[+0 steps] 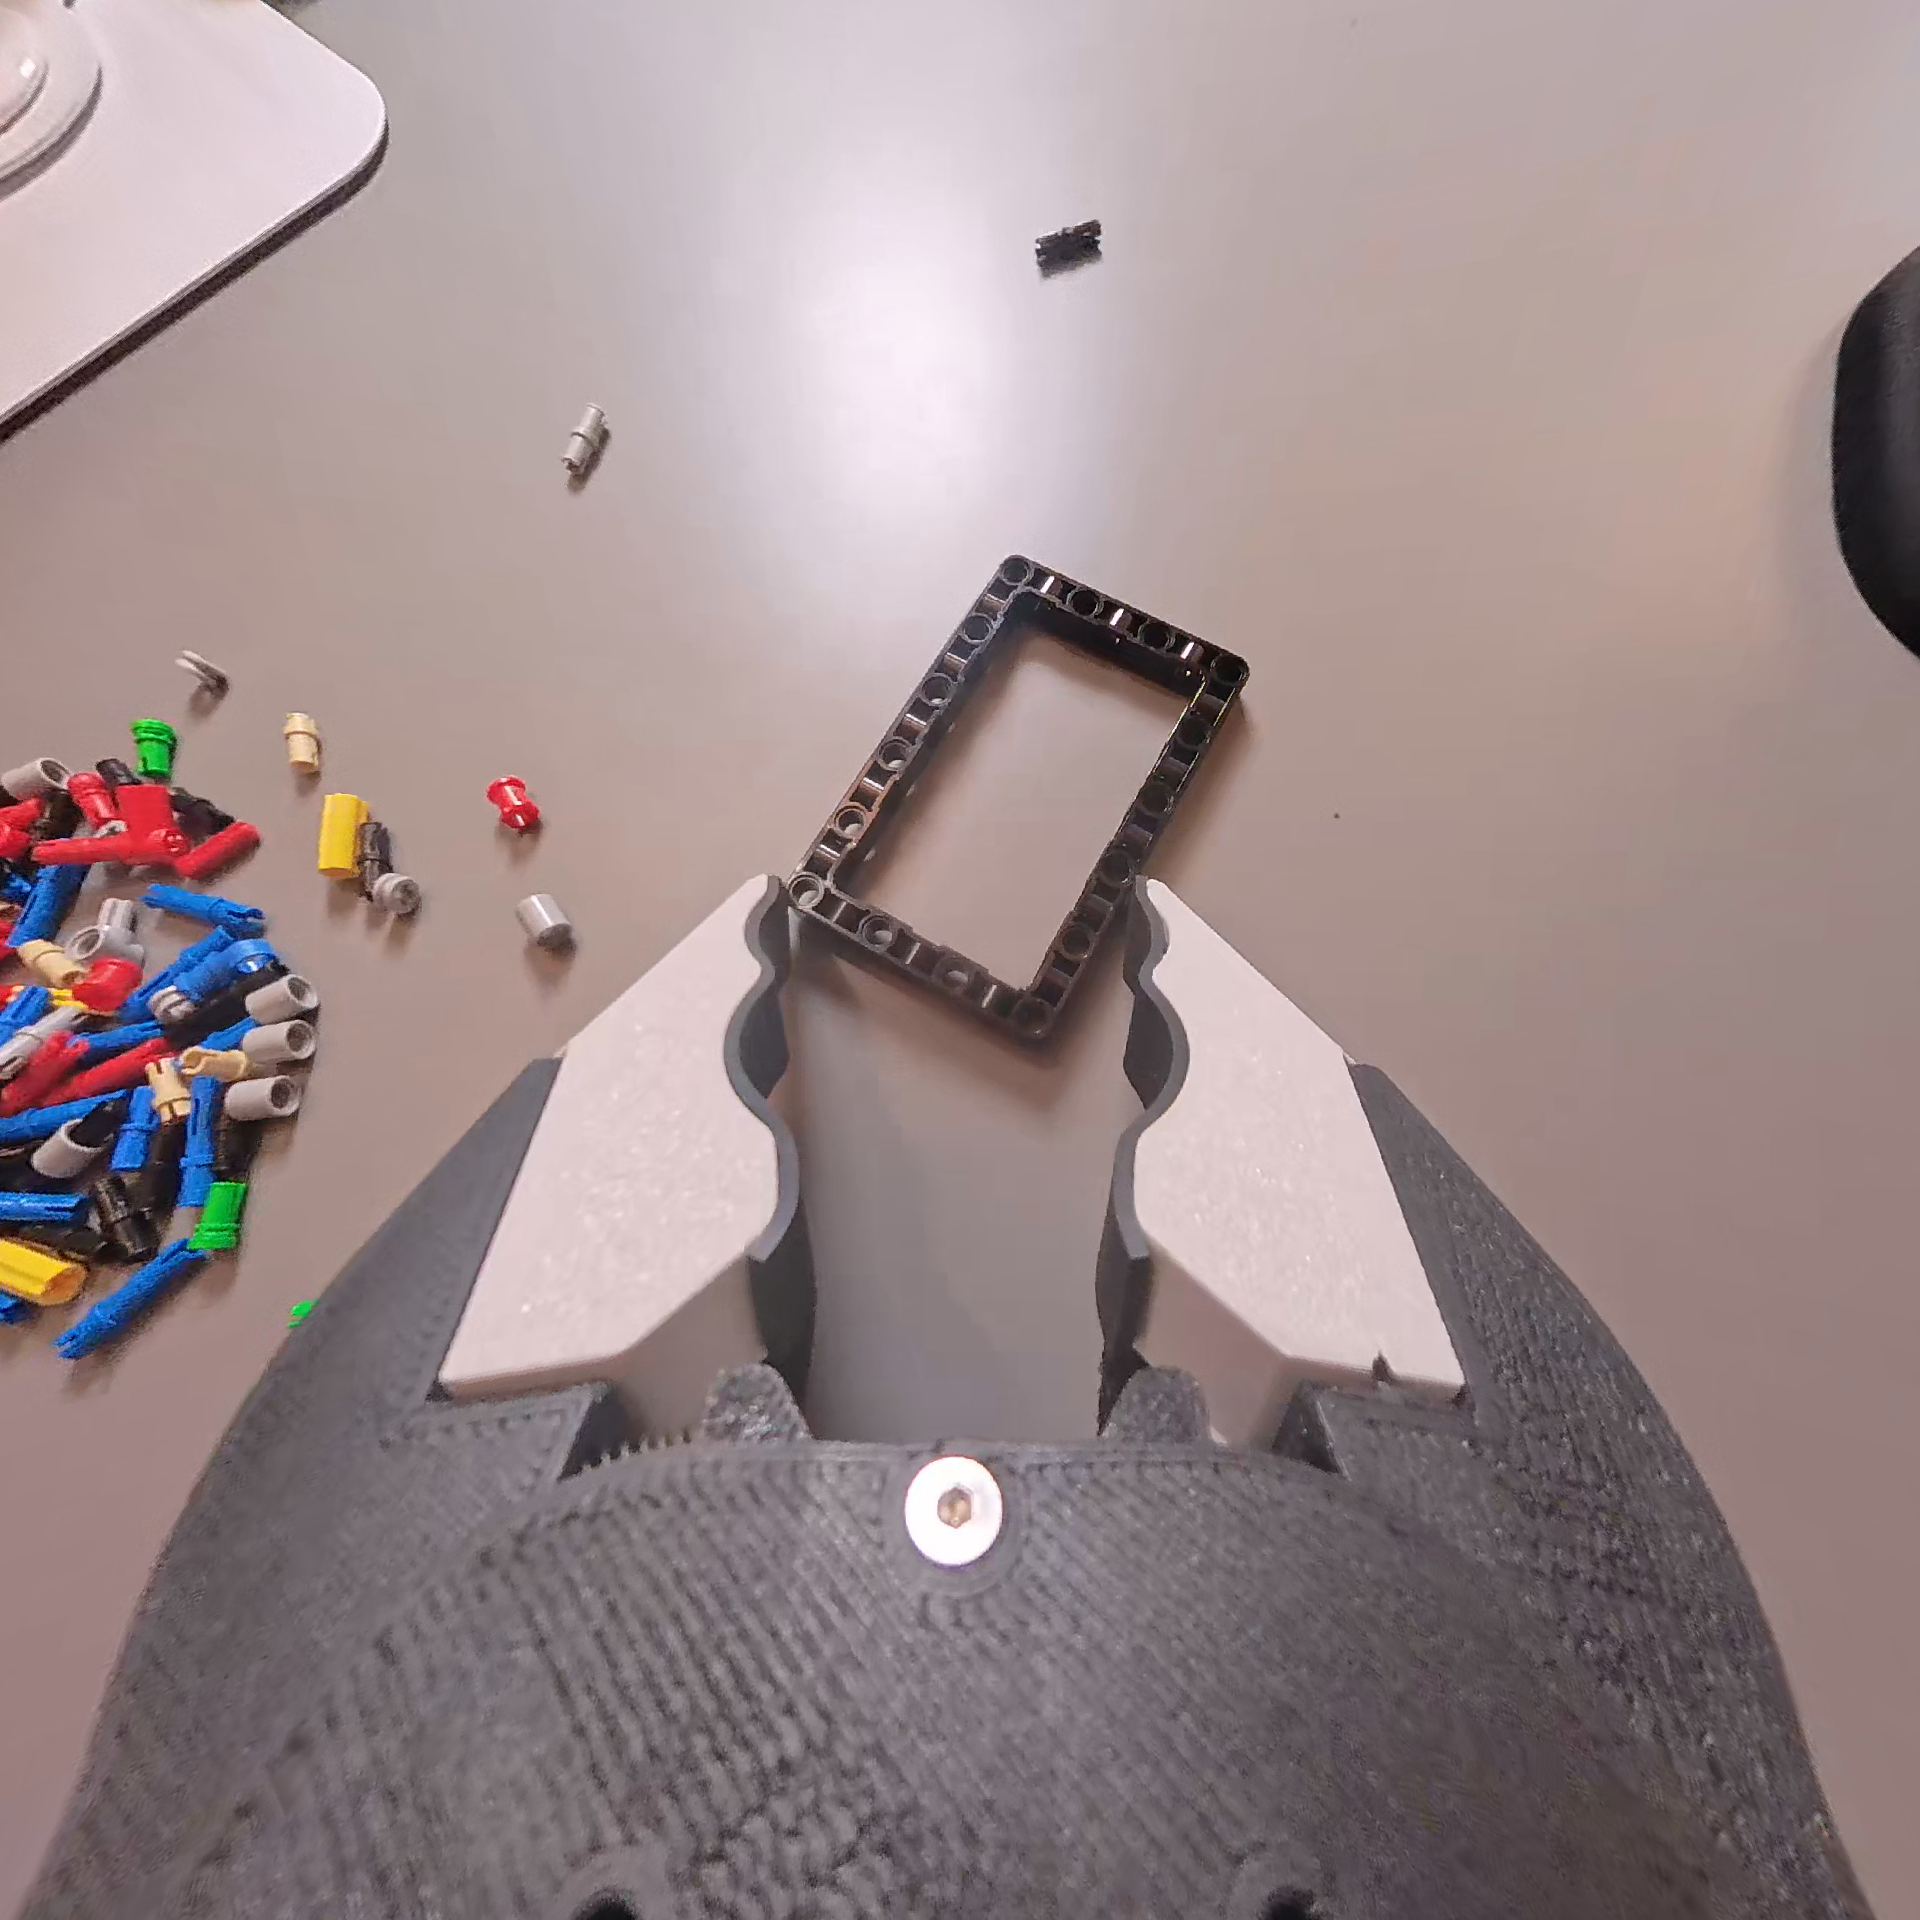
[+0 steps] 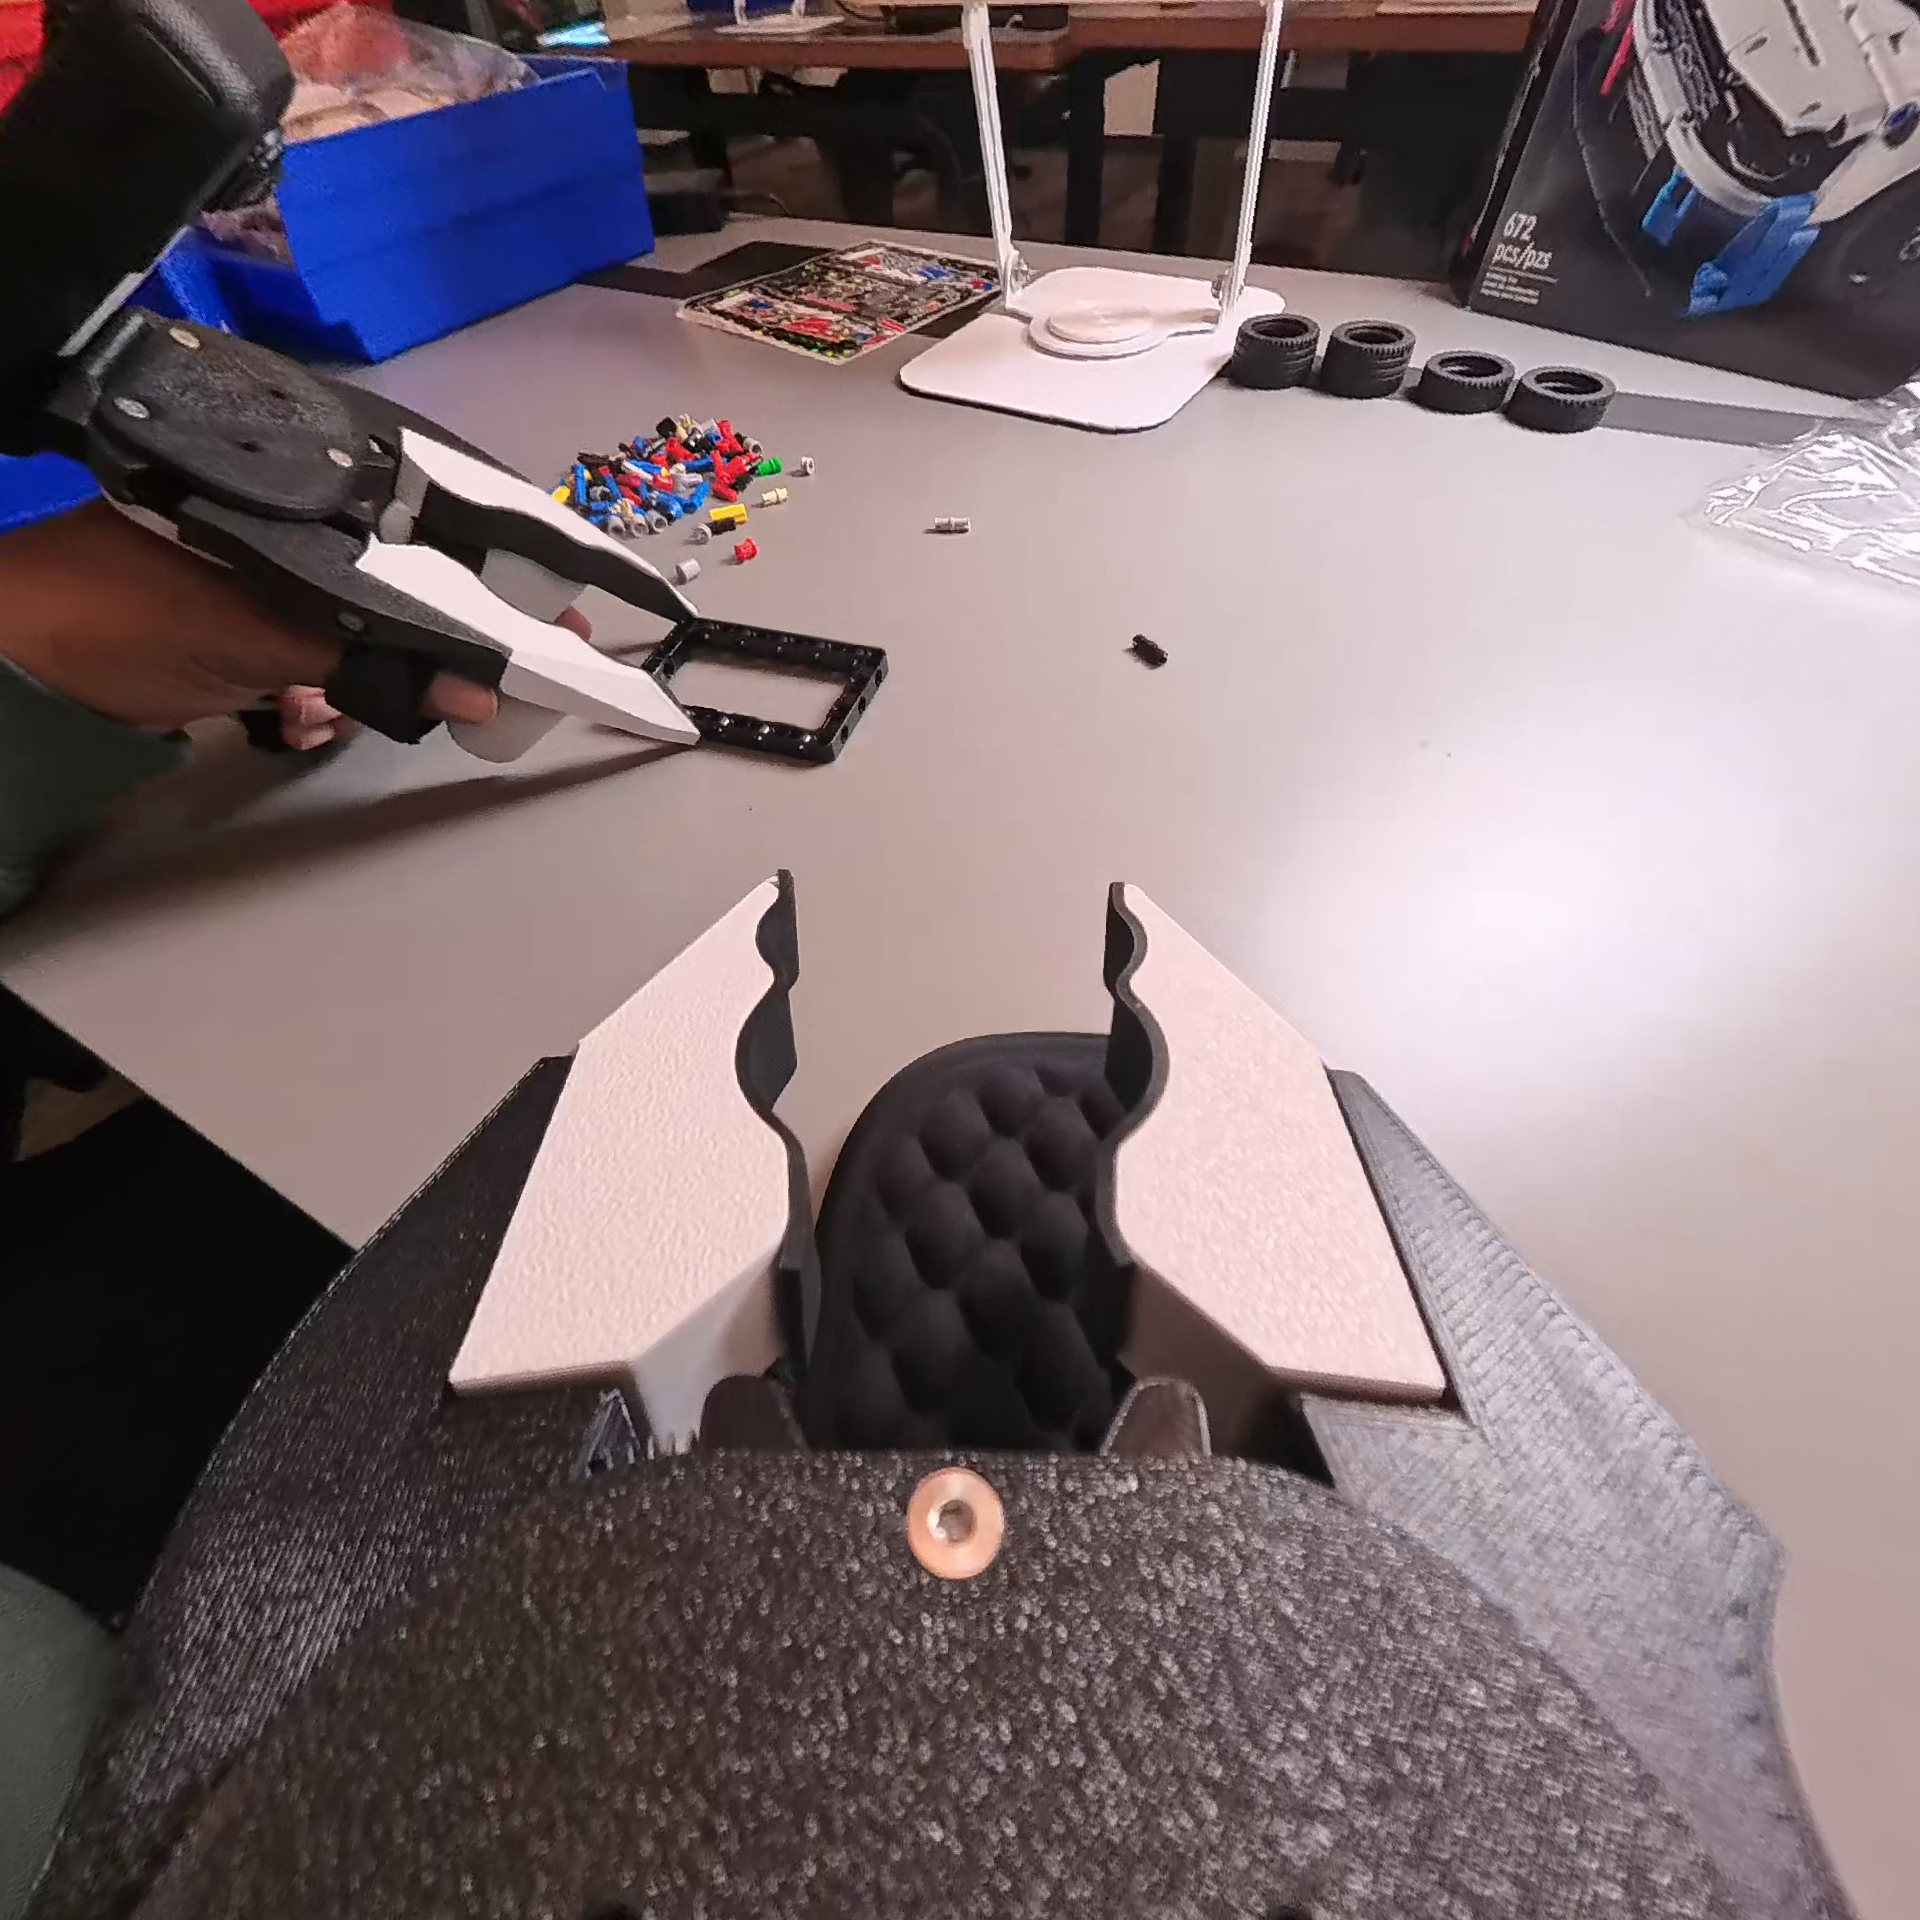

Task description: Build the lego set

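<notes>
A black rectangular Technic frame [image 1: 904, 743] lies flat on the grey table; it also shows in the right wrist view [image 2: 860, 701]. My left gripper [image 1: 958, 899] is open, low over the table, its two fingertips on either side of the frame's near end; it also shows in the right wrist view [image 2: 691, 673], held by a hand. My right gripper [image 2: 951, 888] is open and empty, well back from the frame near the table's front edge. A loose black pin [image 1: 1068, 244] [image 2: 1148, 651] and a grey pin [image 1: 585, 436] [image 2: 949, 525] lie beyond the frame.
A pile of small coloured pins [image 1: 135, 1039] [image 2: 675, 483] lies left of the frame. A white stand base [image 1: 187, 177] [image 2: 1091, 353], several black tyres [image 2: 1413, 374], the set box [image 2: 1714, 156], an instruction booklet [image 2: 842, 301], a blue bin [image 2: 447, 208] and a plastic bag [image 2: 1829, 488] stand farther back. The grey pin [image 1: 585, 436] is about 12 centimetres from my left fingertips and 30 centimetres from my right. The right camera catches it too, in the right wrist view [image 2: 955, 527].
</notes>
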